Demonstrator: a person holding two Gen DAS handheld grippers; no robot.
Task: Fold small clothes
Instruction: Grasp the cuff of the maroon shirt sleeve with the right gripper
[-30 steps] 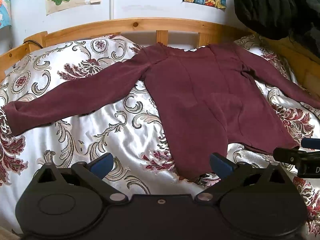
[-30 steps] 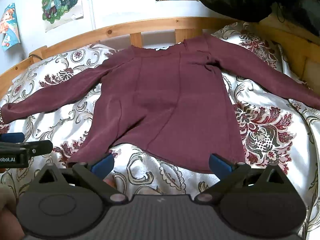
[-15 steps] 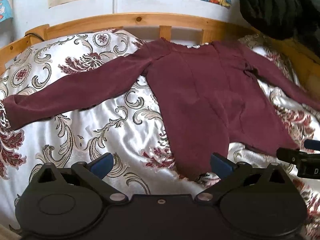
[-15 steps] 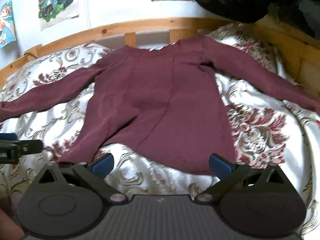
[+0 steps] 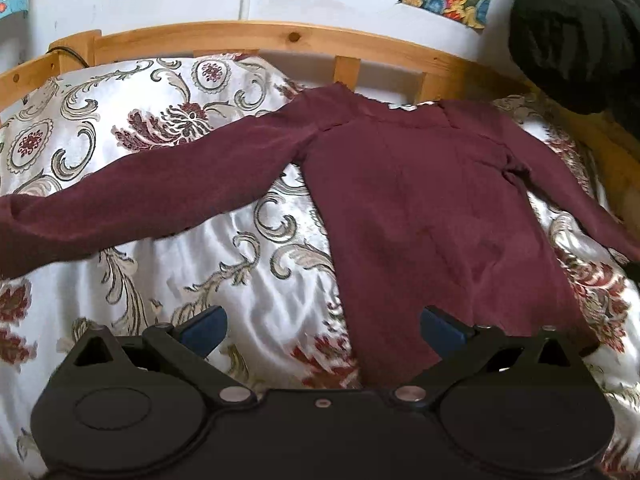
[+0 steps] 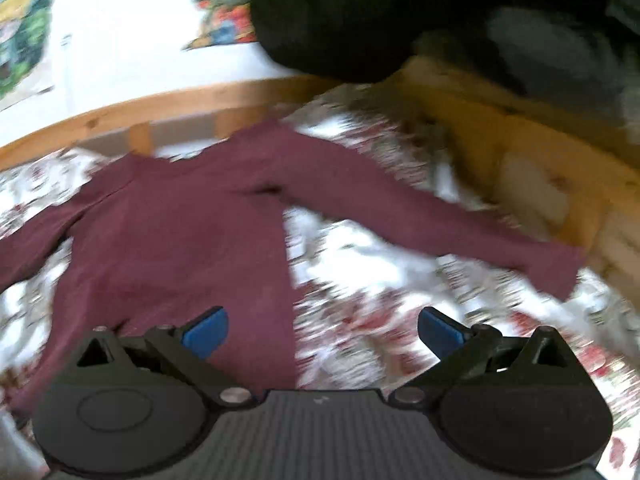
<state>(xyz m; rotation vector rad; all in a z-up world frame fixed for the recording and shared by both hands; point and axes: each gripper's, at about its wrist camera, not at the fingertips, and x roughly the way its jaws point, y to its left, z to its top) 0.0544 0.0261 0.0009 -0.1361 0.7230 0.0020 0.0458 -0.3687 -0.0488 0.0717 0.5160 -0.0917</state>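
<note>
Maroon long-sleeved top (image 5: 420, 216) lies flat on the patterned bedspread (image 5: 168, 264), sleeves spread. Left gripper (image 5: 322, 326): jaws wide apart, empty; the top's hem sits just ahead, by the right-hand jaw. Right gripper (image 6: 322, 326): jaws wide apart, empty; top body ahead-left. Right view blurred.
</note>
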